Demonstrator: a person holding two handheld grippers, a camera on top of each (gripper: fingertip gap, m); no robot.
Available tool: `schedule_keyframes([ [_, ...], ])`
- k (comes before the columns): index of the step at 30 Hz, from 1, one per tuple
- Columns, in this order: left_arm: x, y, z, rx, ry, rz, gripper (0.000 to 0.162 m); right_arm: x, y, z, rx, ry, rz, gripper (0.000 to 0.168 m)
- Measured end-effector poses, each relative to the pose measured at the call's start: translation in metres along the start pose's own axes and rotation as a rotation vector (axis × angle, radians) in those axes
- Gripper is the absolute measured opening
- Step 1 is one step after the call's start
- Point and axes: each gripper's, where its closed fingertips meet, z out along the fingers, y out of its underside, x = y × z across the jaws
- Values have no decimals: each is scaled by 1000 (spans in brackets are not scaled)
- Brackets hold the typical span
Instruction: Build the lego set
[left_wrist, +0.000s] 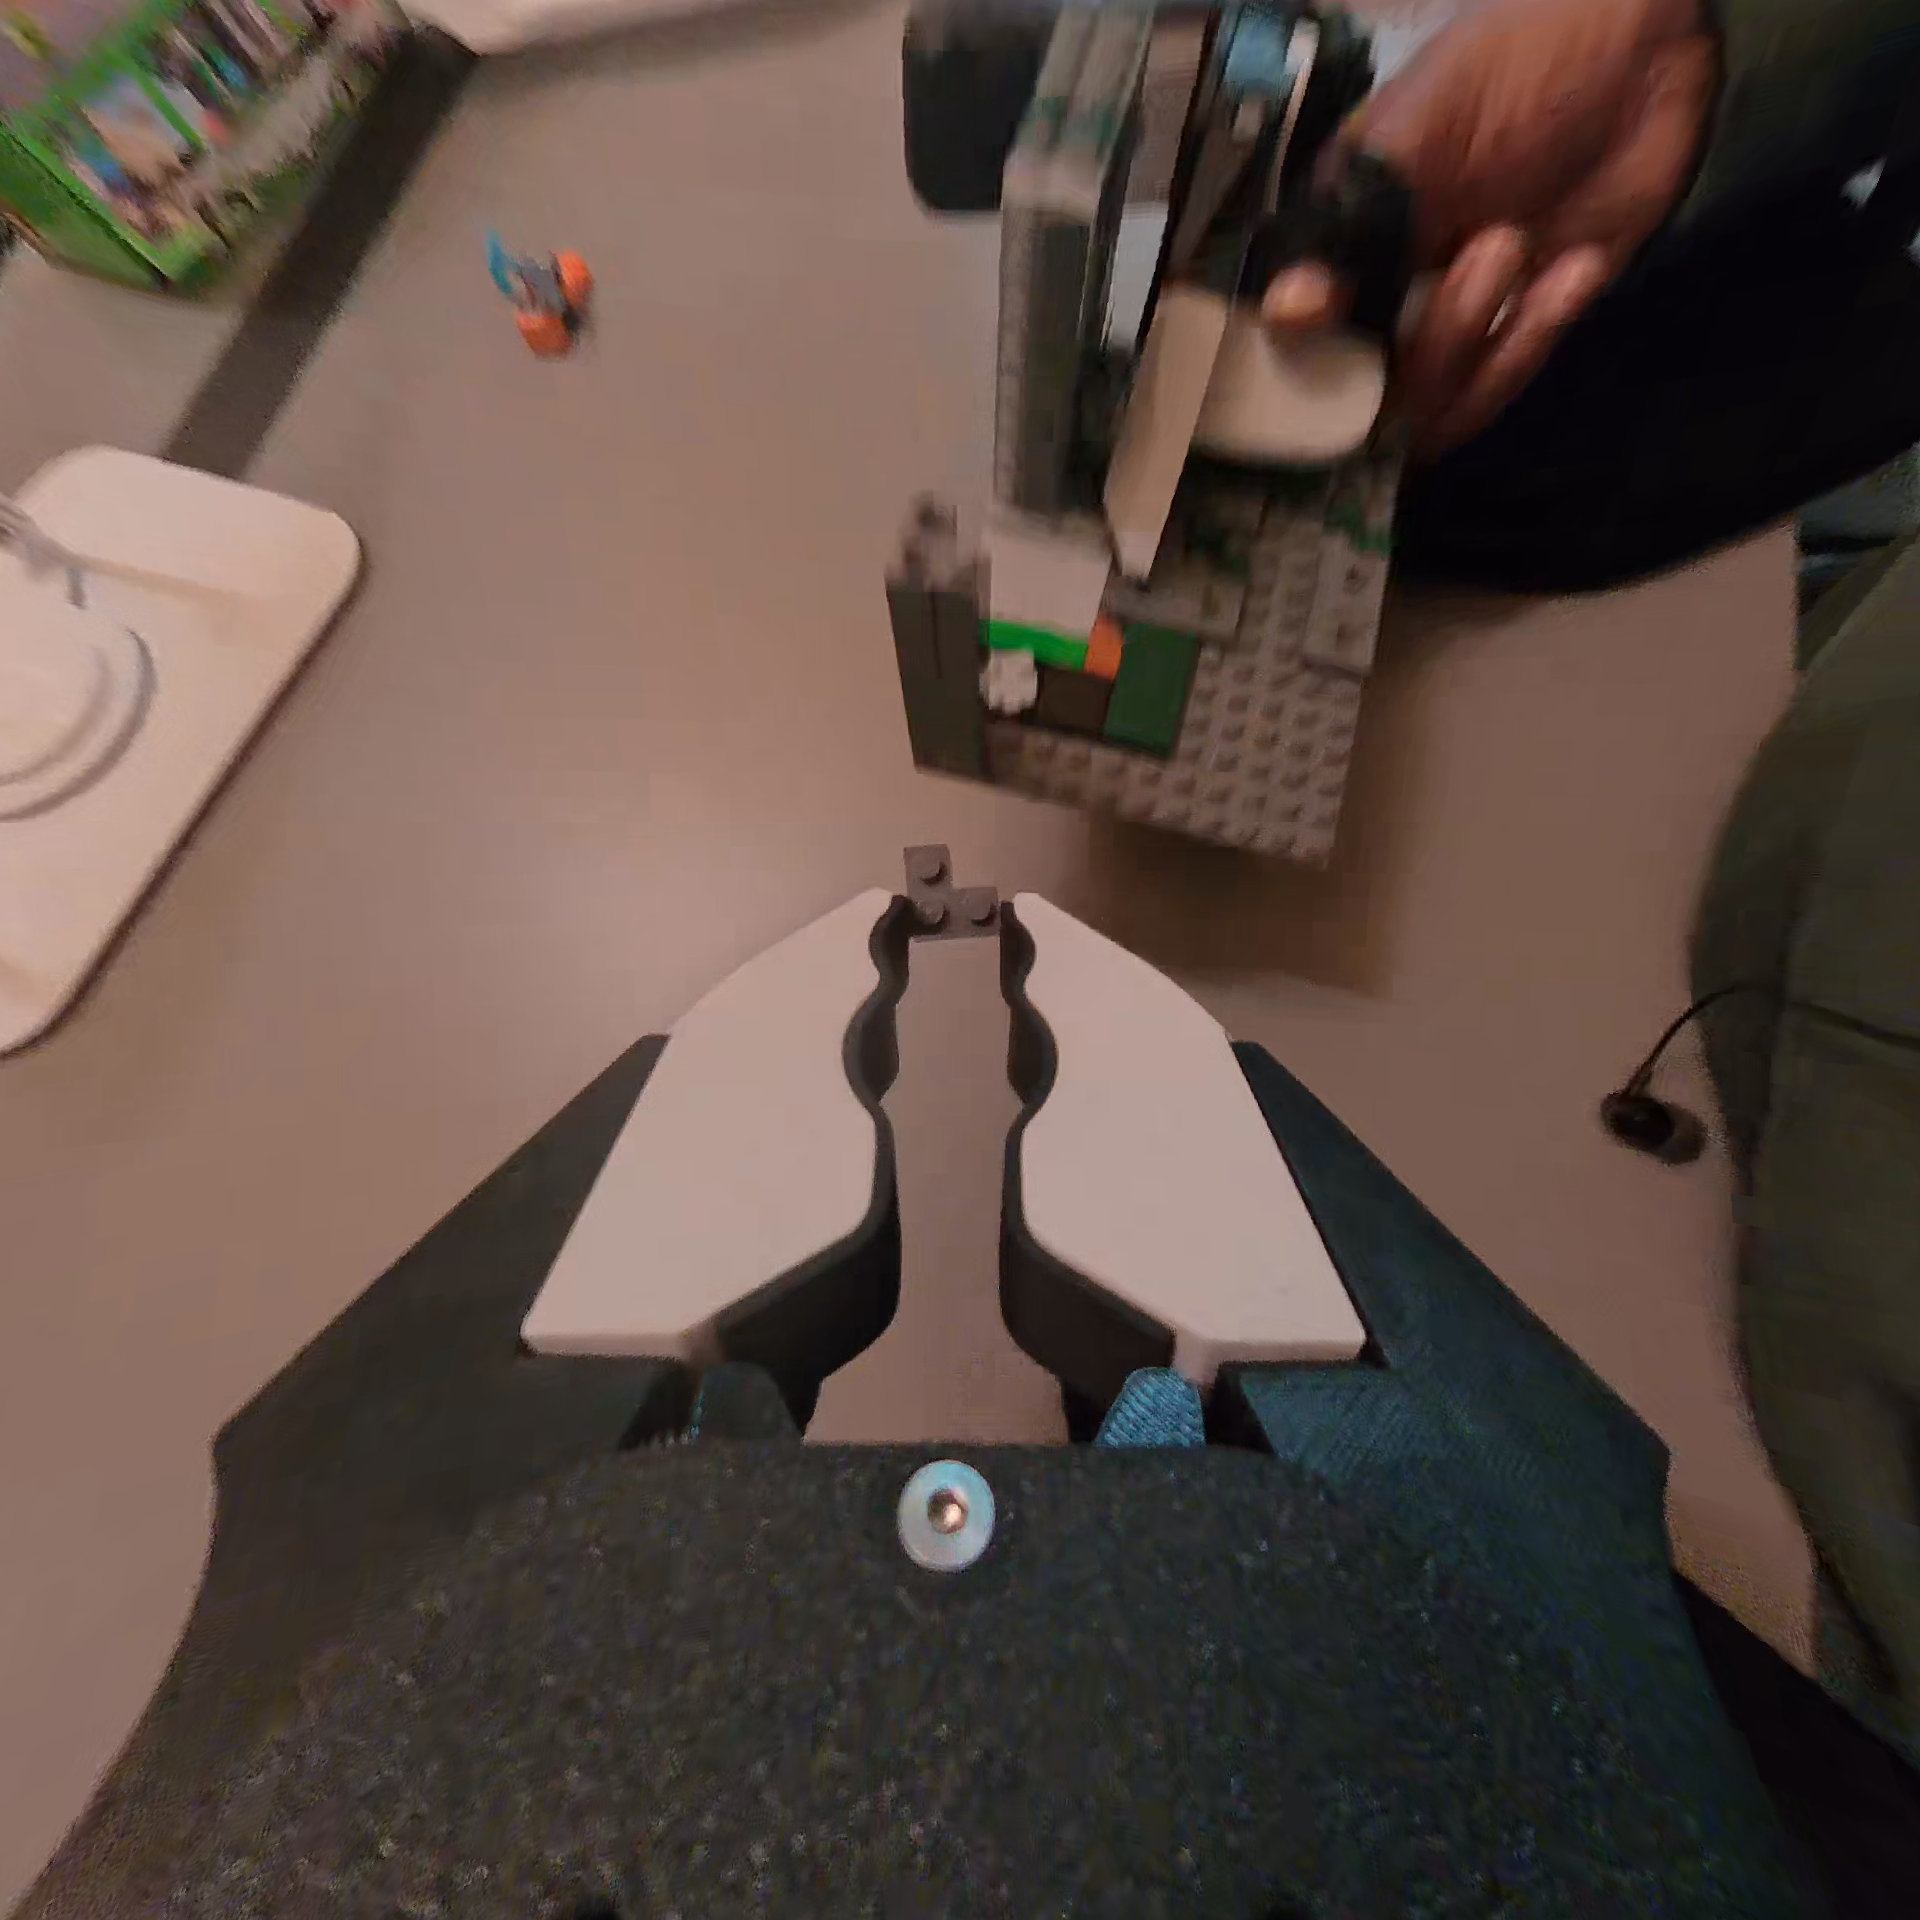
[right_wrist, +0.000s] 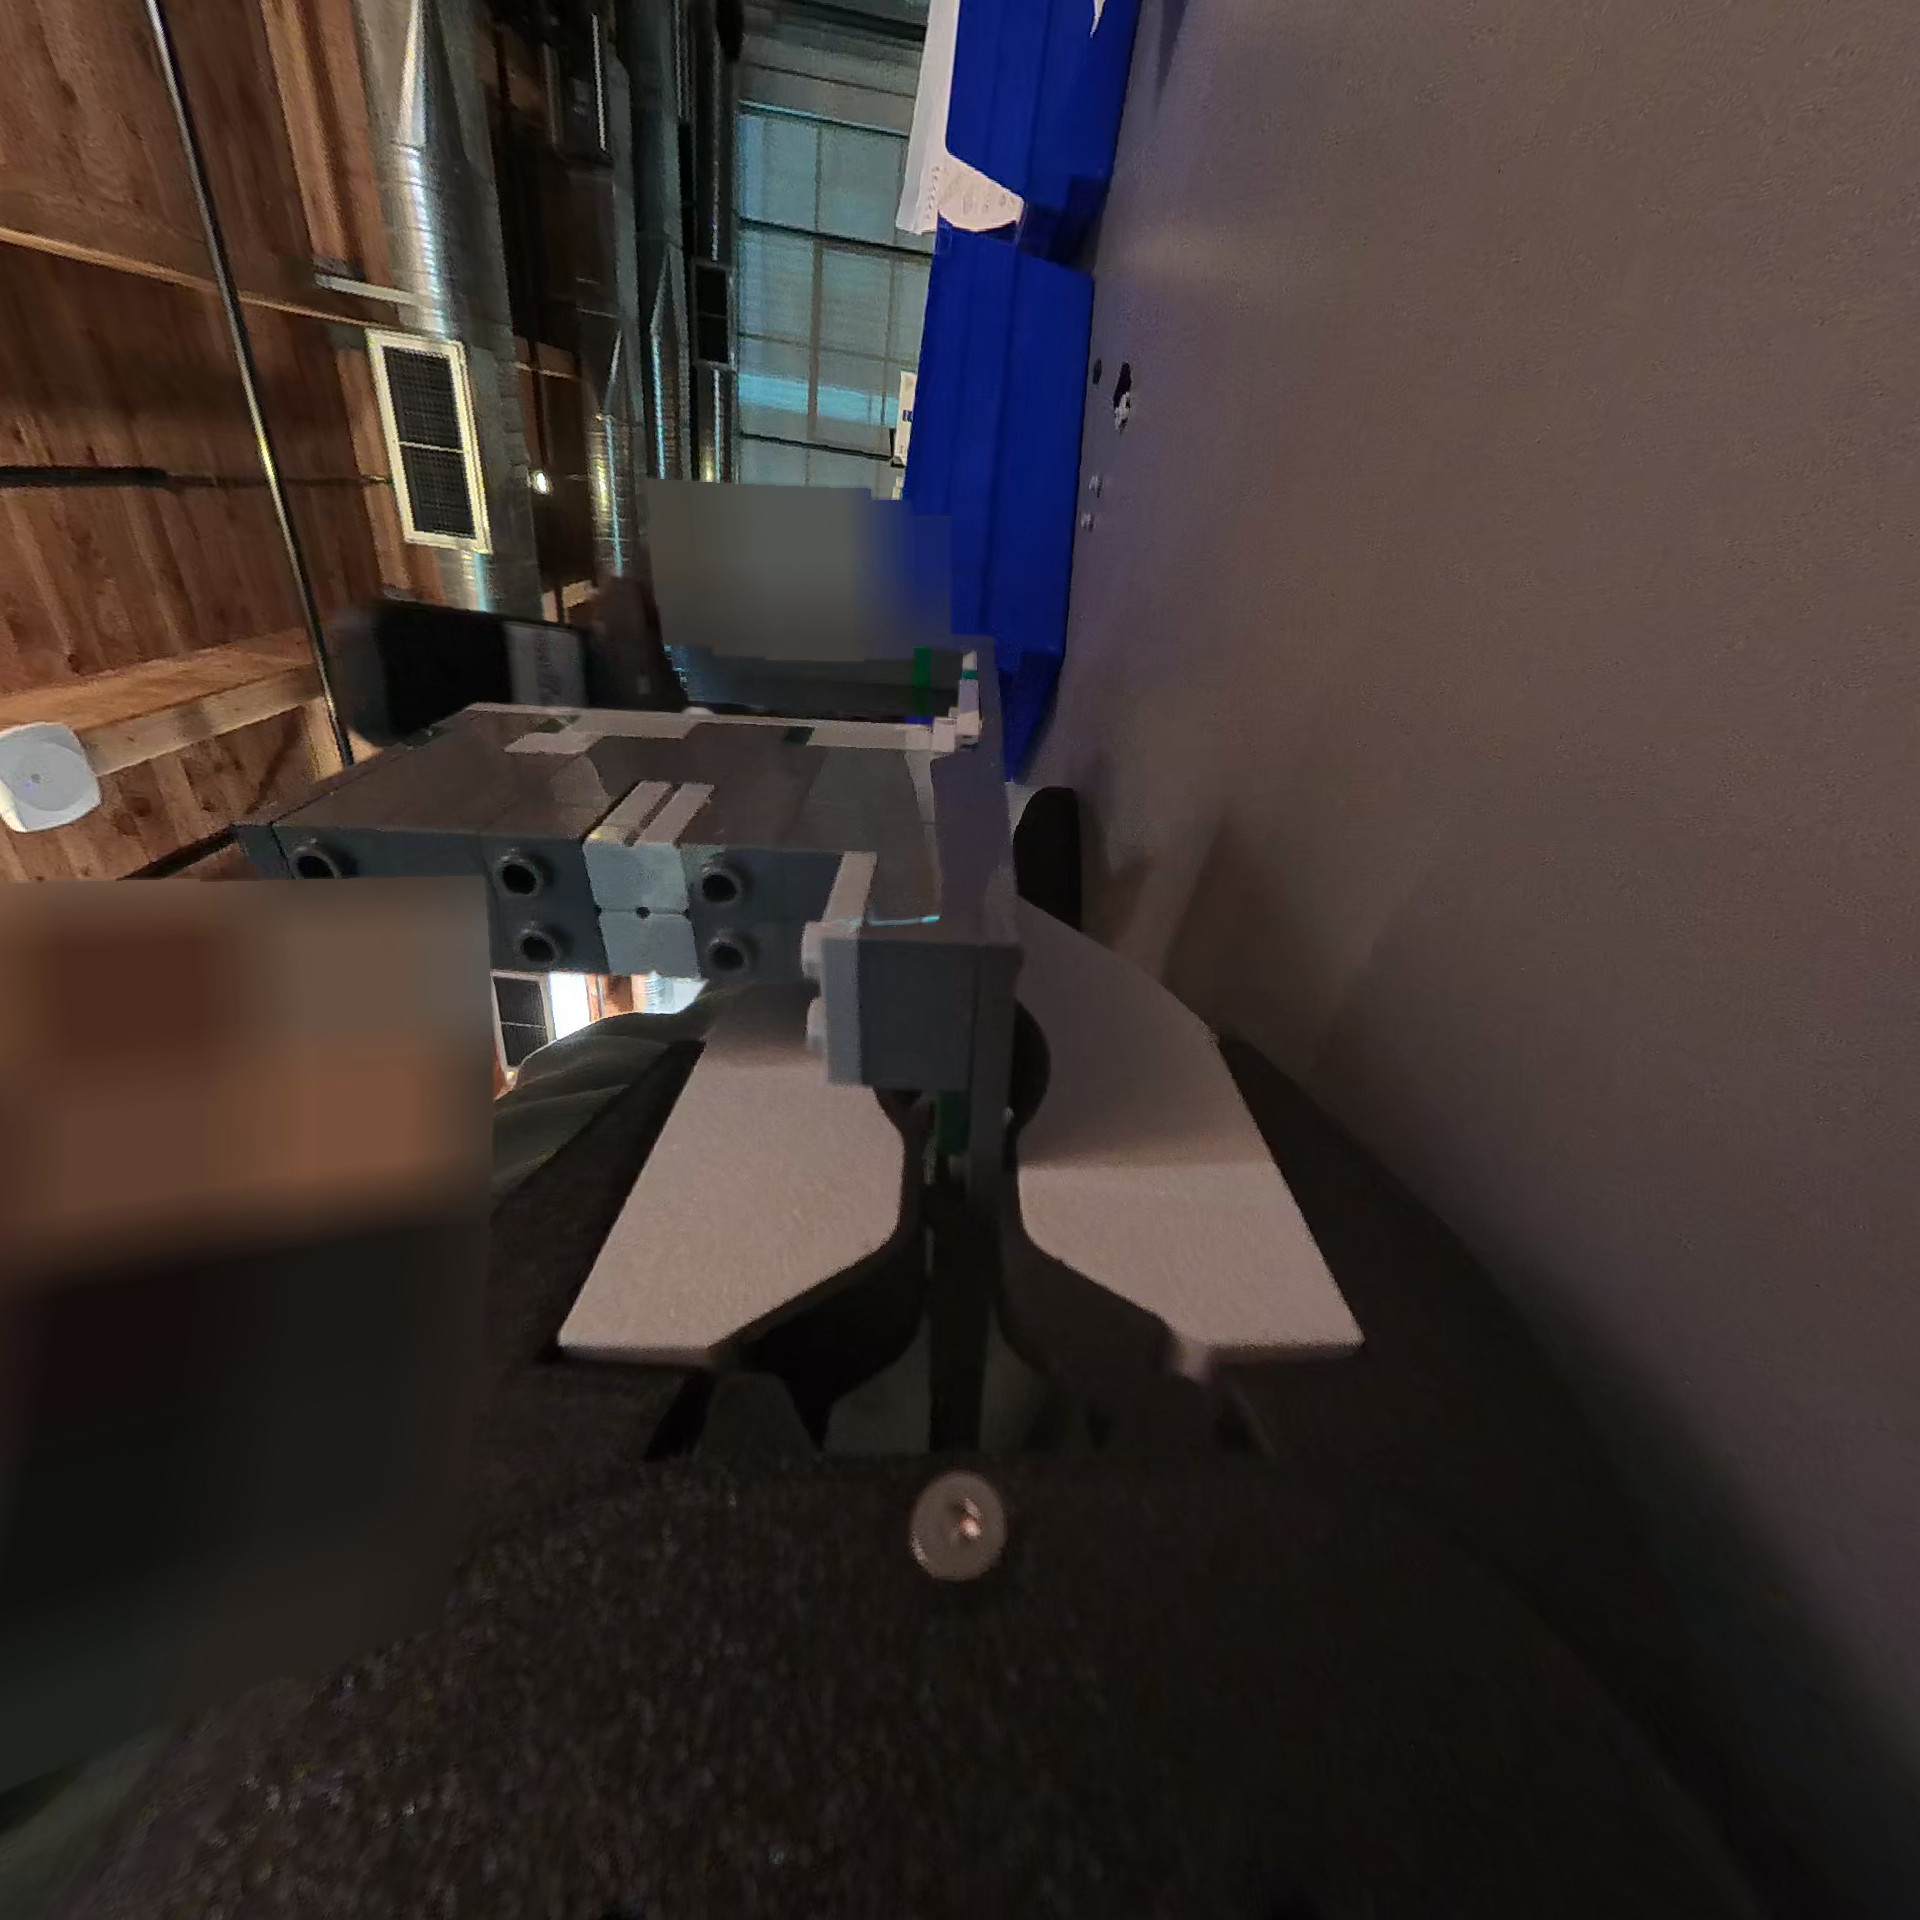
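Observation:
In the left wrist view my left gripper (left_wrist: 951, 920) is shut on a small dark grey L-shaped plate (left_wrist: 938, 878), pinched at the fingertips above the table. Ahead and to the right hangs the grey lego build (left_wrist: 1226, 727), with green, orange and white pieces and a dark grey wall. The right gripper (left_wrist: 1143, 540) holds it off the table, tilted, with a hand (left_wrist: 1527, 208) on the gripper. In the right wrist view my right gripper (right_wrist: 961, 1049) is shut on the edge of the build's base, and the build (right_wrist: 644, 821) is seen edge-on.
A white tray (left_wrist: 208, 644) lies at the left on the beige table. A small orange and blue lego piece (left_wrist: 545, 296) sits far back. A green box (left_wrist: 135, 156) stands at the top left. A black cable (left_wrist: 1652, 1117) lies at the right. Blue bins (right_wrist: 997, 416) stand behind. Spacing between my two grippers at the tips: around 10 cm.

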Motion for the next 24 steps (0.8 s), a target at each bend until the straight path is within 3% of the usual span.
schedule_keyframes([
  [5,-2,-35,-16,36,-1,48,16,3,7,16,-41,13,2,8],
  [9,1,-52,-13,99,51,-13,16,3,11,24,-55,6,5,8],
  [24,1,-39,-2,5,-13,162,16,2,12,25,-57,-5,5,8],
])
